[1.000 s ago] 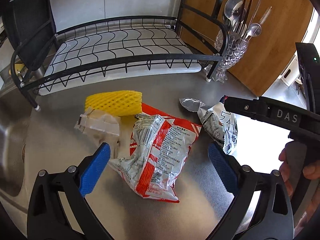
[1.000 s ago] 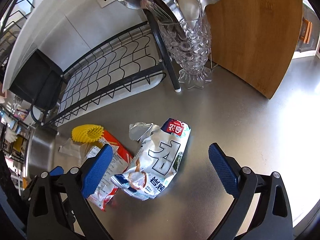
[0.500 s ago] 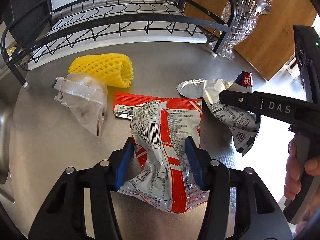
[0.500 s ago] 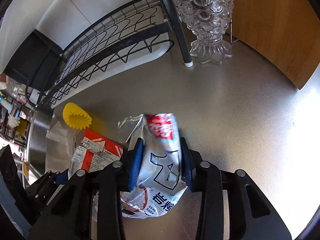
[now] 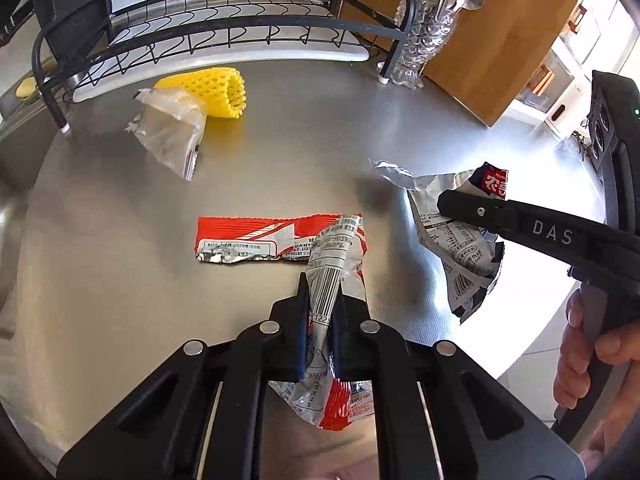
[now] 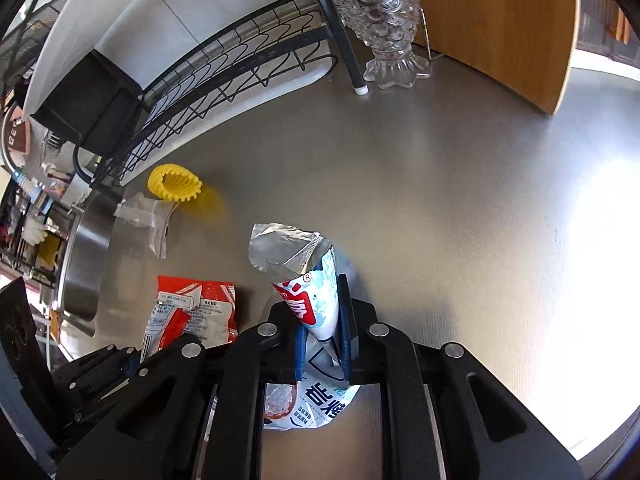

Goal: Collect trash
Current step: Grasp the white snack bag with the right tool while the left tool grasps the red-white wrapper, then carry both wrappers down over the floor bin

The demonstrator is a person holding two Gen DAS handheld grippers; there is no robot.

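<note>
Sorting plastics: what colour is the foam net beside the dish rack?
Yellow foam net, an open mesh pattern; clearest in the left wrist view.

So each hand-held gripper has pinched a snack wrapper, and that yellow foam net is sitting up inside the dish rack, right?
Not quite. The left wrist view shows the yellow foam net lying on the steel counter in front of the dish rack, not inside it. The rest is right.

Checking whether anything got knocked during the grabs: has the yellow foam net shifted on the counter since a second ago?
Cannot tell. The yellow foam net lies near the dish rack's front left leg, as before; its changed place in the picture could simply come from camera motion.
</note>
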